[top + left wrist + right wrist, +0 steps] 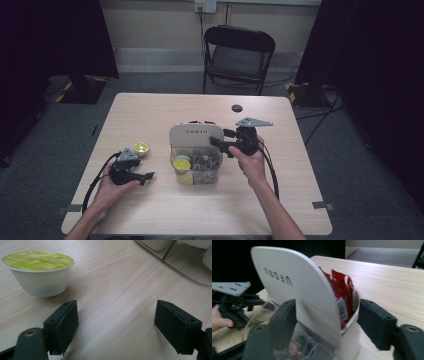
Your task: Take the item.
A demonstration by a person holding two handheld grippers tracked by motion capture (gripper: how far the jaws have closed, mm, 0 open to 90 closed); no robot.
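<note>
A white organizer (196, 135) with a tall rounded back panel (287, 277) stands mid-table. Its clear front compartment (202, 167) holds a yellow-lidded capsule (181, 164) and other small items. Red sachets (342, 290) stand in its rear white cup. My right gripper (217, 141) comes in from the right and is shut on the organizer (317, 302), with one jaw before the panel and one behind the rear cup. A second yellow-lidded white capsule (141, 148) (37, 272) sits on the table. My left gripper (149, 177) (116, 322) is low over the wood beside it, open and empty.
The organizer's clear wall (180, 265) lies ahead right of the left gripper. A small black disc (236, 108) lies near the table's far edge. A black folding chair (239, 55) stands beyond the table. Bare wood (165, 215) runs along the near edge.
</note>
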